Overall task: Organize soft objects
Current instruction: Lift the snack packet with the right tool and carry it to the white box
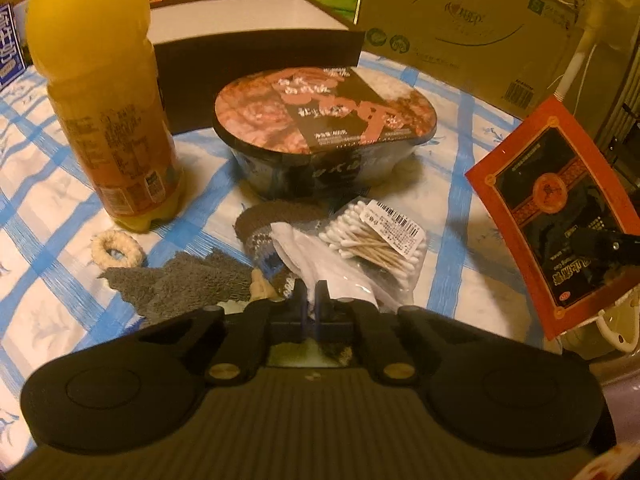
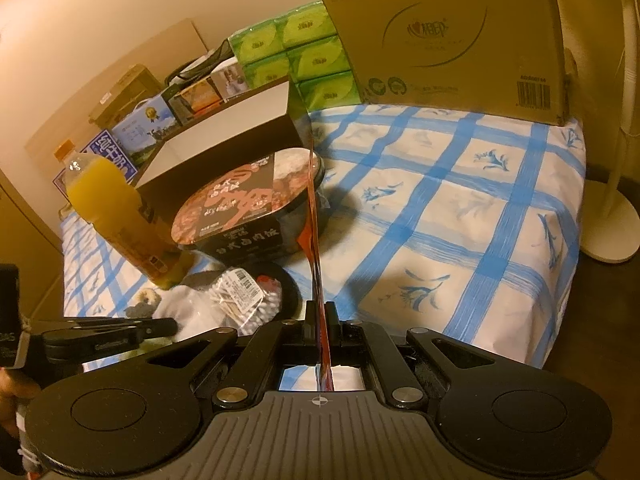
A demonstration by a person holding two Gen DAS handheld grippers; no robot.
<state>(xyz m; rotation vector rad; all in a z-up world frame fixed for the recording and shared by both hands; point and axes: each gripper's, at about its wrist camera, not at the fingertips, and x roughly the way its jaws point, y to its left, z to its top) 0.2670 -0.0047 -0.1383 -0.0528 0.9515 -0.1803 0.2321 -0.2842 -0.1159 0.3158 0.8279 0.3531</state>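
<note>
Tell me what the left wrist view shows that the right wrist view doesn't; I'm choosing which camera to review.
Only the left wrist view: the face of the red-and-black packet, the grey towel, and the left gripper shut on a white cloth.

Only the right wrist view: the green tissue packs stacked, the white fan base, and the right gripper clamping that packet edge-on.

Both: juice bottle, sealed rice bowl, cotton swabs, checked tablecloth, cardboard box.

**Colours on your table**

You have a white tablecloth checked in blue stripes with small blue motifs. Upper left stands your orange juice bottle. The centre bowl's lid is black and reddish-brown. Lower left lie a cream ring and a grey fuzzy cloth; at right, a red-bordered black packet.
</note>
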